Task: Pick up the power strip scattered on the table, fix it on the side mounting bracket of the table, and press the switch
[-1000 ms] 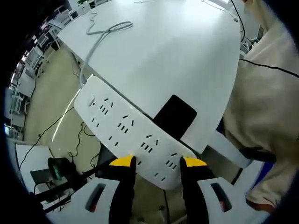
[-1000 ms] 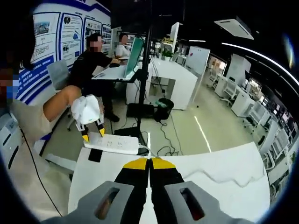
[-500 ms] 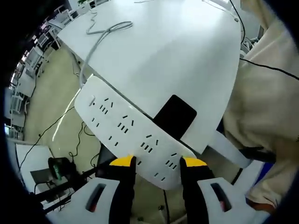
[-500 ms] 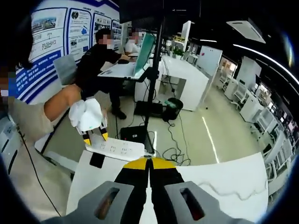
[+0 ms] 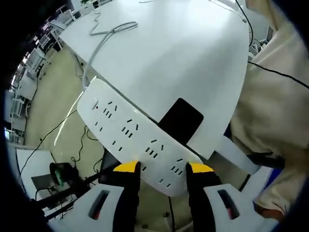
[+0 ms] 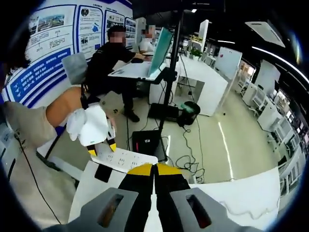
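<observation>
Our left gripper [image 5: 163,168] clamps the power strip [image 5: 130,133] by one end, its length running along the tabletop [image 5: 183,53] edge; our right gripper [image 6: 154,168] jaws are together.

We see broad bare table [image 5: 183,58] top ahead, free to cross. Far end: cable [image 5: 104,36] loops in way. Power strip [image 5: 130,133] overhangs near edge, black bracket [image 5: 181,121] just behind. Right side blocked by person's sleeve [image 5: 275,111].
</observation>
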Tool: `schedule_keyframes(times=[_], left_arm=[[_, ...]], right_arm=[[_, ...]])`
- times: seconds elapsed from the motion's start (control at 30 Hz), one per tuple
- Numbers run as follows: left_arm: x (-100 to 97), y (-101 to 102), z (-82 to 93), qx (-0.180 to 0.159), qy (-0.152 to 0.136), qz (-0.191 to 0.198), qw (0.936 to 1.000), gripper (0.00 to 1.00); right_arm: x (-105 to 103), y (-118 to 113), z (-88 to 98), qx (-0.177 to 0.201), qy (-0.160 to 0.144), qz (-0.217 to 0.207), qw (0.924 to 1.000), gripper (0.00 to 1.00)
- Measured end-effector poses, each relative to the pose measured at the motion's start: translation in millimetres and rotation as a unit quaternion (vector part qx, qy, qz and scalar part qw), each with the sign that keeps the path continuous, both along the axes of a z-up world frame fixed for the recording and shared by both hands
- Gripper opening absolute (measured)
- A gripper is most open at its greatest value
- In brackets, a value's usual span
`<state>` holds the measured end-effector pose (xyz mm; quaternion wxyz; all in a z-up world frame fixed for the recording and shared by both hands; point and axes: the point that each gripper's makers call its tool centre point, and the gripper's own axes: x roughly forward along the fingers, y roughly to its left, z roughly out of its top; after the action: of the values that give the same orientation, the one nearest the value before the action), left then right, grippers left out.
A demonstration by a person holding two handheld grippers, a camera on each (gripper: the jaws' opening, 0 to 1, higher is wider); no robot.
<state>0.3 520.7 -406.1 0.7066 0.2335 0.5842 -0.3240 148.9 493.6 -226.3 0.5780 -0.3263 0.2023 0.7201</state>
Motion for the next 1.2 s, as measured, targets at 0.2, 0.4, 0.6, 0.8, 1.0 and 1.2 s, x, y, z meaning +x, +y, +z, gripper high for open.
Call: schedule_keyframes(times=[0.2, 0.4, 0.6, 0.8, 1.0, 1.2], left_arm=[[0.2, 0, 0.2, 0.002, 0.000, -0.003, 1.0000, 0.42], [0.4, 0, 0.6, -0.003, -0.004, -0.003, 1.0000, 0.42], [0.9, -1, 0.8, -0.007, -0.009, 0.000, 0.9999, 0.42], [1.1, -1, 0.9, -0.005, -0.009, -0.002, 0.9999, 0.42], [1.0, -2, 0.9, -0.004, -0.009, -0.004, 0.9999, 0.41], [0.5, -3, 1.0, -0.006, -0.011, -0.006, 0.9999, 0.41]], right_arm=[[-5, 14, -10.8, -0.019, 0.003, 0.011, 0.9997, 0.00], [-11, 25, -22.7, -0.043, 0.002, 0.023, 0.9988, 0.00], [-26, 35, -37.6, -0.074, 0.003, 0.057, 0.9956, 0.00], [-35, 39, -47.9, -0.096, -0.005, 0.068, 0.9930, 0.00], [-40, 40, -64.4, -0.125, -0.012, 0.074, 0.9893, 0.00], [-42, 42, -87.7, -0.157, -0.011, 0.075, 0.9847, 0.00]])
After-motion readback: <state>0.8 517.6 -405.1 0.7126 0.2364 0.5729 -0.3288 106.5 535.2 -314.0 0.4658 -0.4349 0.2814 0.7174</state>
